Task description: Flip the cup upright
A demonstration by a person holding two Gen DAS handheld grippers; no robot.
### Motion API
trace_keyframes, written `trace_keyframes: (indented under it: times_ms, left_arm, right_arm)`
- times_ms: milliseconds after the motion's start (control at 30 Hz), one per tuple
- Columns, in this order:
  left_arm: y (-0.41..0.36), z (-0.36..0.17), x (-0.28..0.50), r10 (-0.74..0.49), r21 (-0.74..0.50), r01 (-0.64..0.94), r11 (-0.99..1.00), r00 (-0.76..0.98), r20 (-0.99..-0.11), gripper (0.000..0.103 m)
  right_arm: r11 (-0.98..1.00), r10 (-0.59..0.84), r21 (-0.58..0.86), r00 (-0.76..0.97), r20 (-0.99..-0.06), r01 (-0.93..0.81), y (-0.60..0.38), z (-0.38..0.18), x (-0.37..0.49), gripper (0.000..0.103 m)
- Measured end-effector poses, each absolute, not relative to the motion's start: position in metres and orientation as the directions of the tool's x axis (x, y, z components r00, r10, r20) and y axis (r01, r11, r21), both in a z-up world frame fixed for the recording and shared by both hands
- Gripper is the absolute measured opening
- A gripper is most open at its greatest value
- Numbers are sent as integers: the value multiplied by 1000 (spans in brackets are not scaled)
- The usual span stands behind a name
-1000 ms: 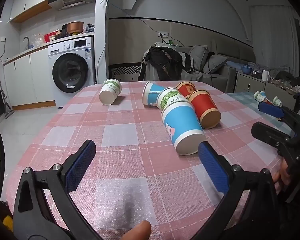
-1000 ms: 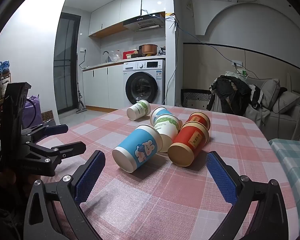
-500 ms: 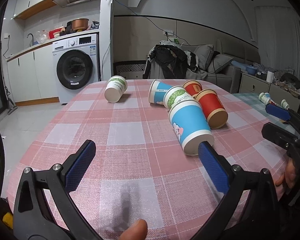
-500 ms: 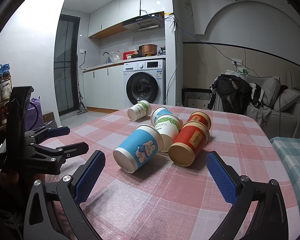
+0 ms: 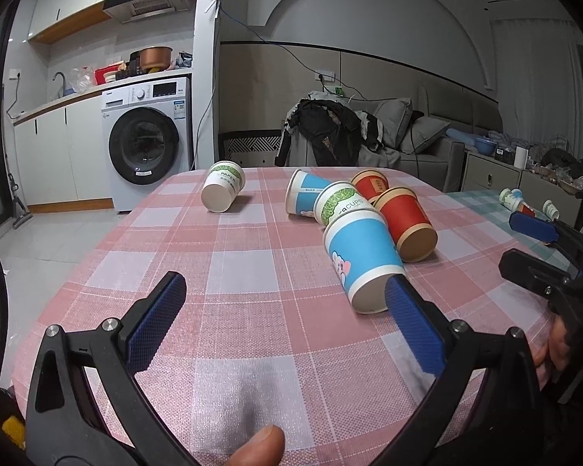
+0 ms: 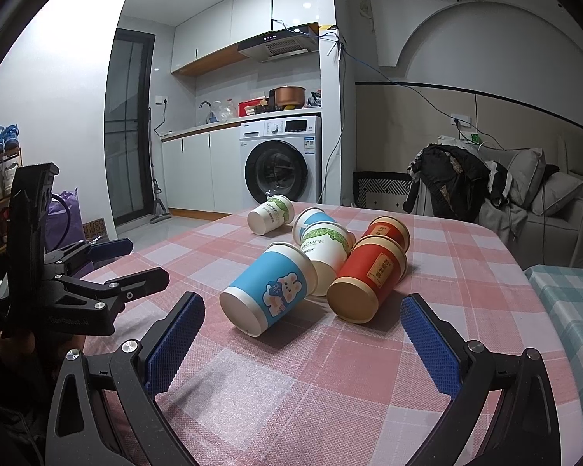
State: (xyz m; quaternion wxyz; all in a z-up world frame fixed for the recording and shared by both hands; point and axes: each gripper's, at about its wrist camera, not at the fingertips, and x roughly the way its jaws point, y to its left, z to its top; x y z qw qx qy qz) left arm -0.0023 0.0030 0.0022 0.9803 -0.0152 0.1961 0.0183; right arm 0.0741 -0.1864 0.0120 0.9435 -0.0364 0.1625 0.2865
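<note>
Several paper cups lie on their sides on the pink checked table (image 5: 252,256). Nearest is a blue cup with a rabbit (image 5: 363,258), also in the right wrist view (image 6: 270,287). Behind it lie a green-printed white cup (image 5: 340,202), two red cups (image 5: 408,219) and another blue cup (image 5: 305,192). A lone green-printed cup (image 5: 223,190) lies at the far left. My left gripper (image 5: 283,291) is open and empty, its right fingertip just in front of the blue cup's base. My right gripper (image 6: 303,306) is open and empty, just short of the blue and red (image 6: 369,285) cups.
The table's edge curves near both grippers. A washing machine (image 5: 147,147) and counter stand beyond the far left side. A chair with dark clothes (image 5: 326,132) and a sofa stand behind the table. A teal checked surface (image 6: 567,303) adjoins on the right.
The left wrist view has shifted so the cups sit a little further right and higher. Both grippers stay open; the right wrist view has barely changed. No cup has moved.
</note>
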Motion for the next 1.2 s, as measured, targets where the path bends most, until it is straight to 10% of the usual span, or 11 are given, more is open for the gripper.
trace_keyframes:
  times_ms: [1200]
  left_arm:
    - [4, 13, 5, 40, -28, -57, 998, 907, -419, 102]
  right_arm:
    - [844, 509, 19, 791, -340, -536, -185, 12, 75, 103]
